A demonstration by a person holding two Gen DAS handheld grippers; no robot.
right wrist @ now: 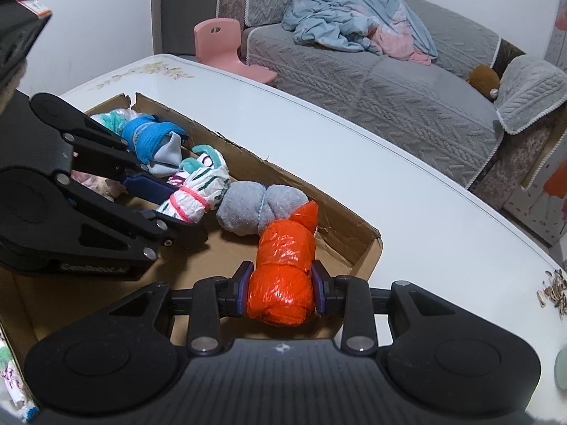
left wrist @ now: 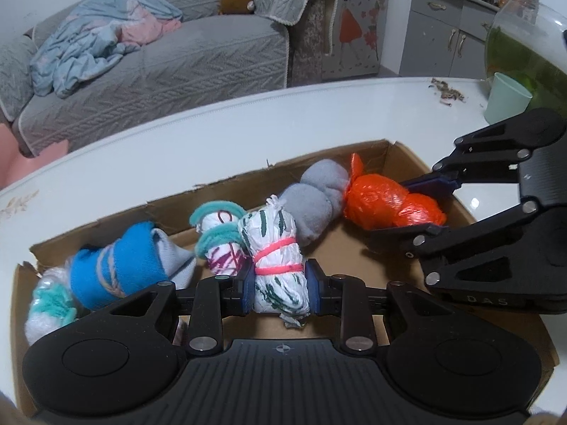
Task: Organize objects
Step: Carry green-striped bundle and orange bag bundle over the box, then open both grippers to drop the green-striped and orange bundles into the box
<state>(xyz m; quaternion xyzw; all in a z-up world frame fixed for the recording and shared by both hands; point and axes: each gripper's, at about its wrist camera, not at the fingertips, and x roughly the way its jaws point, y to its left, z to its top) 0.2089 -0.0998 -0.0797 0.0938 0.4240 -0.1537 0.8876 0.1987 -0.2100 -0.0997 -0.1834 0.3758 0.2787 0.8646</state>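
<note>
The left gripper (left wrist: 281,292) clamps a white green-streaked bundle (left wrist: 276,248) low inside the cardboard box (left wrist: 404,156). The right gripper (right wrist: 281,292) pinches an orange plastic bundle (right wrist: 283,269) at the box's right end. Between them lies a grey sock ball (left wrist: 312,205); beyond, the white table (left wrist: 248,120).

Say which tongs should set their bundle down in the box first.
Probably the right tongs: their orange bundle hangs at the open end of the row. The left tongs hold the white bundle, crowded between neighbours.

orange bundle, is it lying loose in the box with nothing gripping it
No, the right gripper is shut on the orange bundle, a pad pressed against each side.
</note>
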